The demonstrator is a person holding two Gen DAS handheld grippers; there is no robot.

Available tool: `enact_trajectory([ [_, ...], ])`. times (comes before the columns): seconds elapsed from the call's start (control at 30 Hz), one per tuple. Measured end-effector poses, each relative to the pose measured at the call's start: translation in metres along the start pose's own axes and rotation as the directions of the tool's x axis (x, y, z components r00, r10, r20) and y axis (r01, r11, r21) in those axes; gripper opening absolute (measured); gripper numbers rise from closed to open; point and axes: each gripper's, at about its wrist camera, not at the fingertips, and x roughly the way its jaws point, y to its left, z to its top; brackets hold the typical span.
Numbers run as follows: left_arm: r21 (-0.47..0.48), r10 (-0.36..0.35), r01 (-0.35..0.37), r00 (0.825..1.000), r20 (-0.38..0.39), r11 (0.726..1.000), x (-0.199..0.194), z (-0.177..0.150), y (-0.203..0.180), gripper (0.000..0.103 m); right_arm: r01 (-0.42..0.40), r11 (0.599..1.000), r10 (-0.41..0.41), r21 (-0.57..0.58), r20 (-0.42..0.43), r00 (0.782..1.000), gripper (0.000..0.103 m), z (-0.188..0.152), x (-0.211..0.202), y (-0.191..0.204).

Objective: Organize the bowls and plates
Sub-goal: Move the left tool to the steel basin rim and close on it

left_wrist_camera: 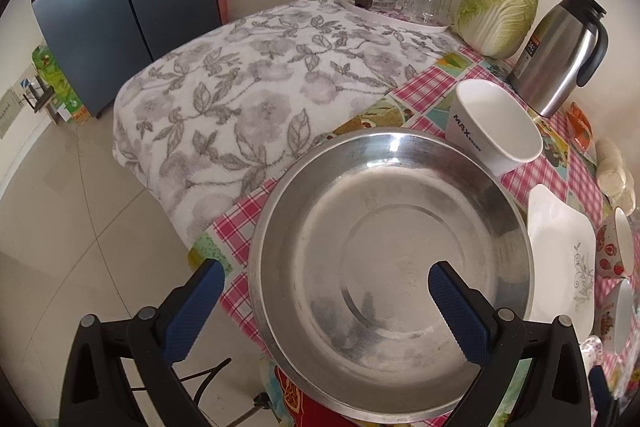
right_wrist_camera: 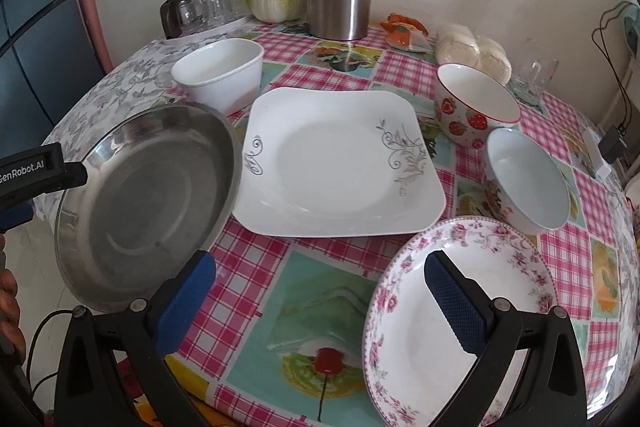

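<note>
Nearest us, our left tool (left_wrist_camera: 324,291) stands with its fingers apart, straddling the near rim of the steel basin (left_wrist_camera: 392,267), which tilts up off the worktop (right_wrist_camera: 256,267). Our right tool (right_wrist_camera: 320,283) is likewise spread wide, one finger over the floral round plate (right_wrist_camera: 460,315). Beyond lie the square white plate (right_wrist_camera: 340,163), touching the basin's rim, the white square bowl (right_wrist_camera: 220,75), the strawberry bowl (right_wrist_camera: 476,103) and a pale blue bowl (right_wrist_camera: 524,179) just beside it.
</note>
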Motion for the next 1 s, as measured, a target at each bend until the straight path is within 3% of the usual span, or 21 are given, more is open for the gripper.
enact_trajectory([
  [0.1, -0.009, -0.025, 0.025, 0.999, 0.029, 1.000, 0.001, 0.001, 0.003, 0.103, -0.026, 0.999, 0.026, -0.028, -0.005, 1.000, 0.103, 0.001, 0.007, 0.012],
  [0.23, 0.017, -0.022, 0.022, 1.000, 0.008, 1.000, 0.006, 0.004, 0.003, 0.103, -0.049, 0.998, 0.049, -0.047, -0.015, 0.999, 0.101, 0.001, 0.015, 0.024],
  [0.43, 0.042, -0.013, 0.013, 1.000, -0.008, 0.999, 0.015, 0.009, 0.007, 0.102, -0.090, 0.995, 0.088, -0.053, -0.033, 0.996, 0.077, 0.004, 0.025, 0.032],
  [0.53, 0.049, -0.027, 0.029, 0.999, -0.042, 0.998, 0.024, 0.009, 0.009, 0.086, -0.107, 0.993, 0.105, -0.043, -0.043, 0.994, 0.065, 0.006, 0.029, 0.033],
  [0.8, 0.078, -0.006, 0.012, 0.997, -0.081, 0.997, 0.042, 0.012, 0.014, 0.067, -0.142, 0.987, 0.139, -0.080, -0.046, 0.989, 0.032, 0.007, 0.031, 0.048],
  [1.0, 0.089, 0.031, -0.022, 0.995, -0.099, 0.996, 0.056, 0.015, 0.019, 0.051, -0.151, 0.983, 0.146, -0.107, -0.054, 0.988, 0.023, 0.007, 0.034, 0.055],
])
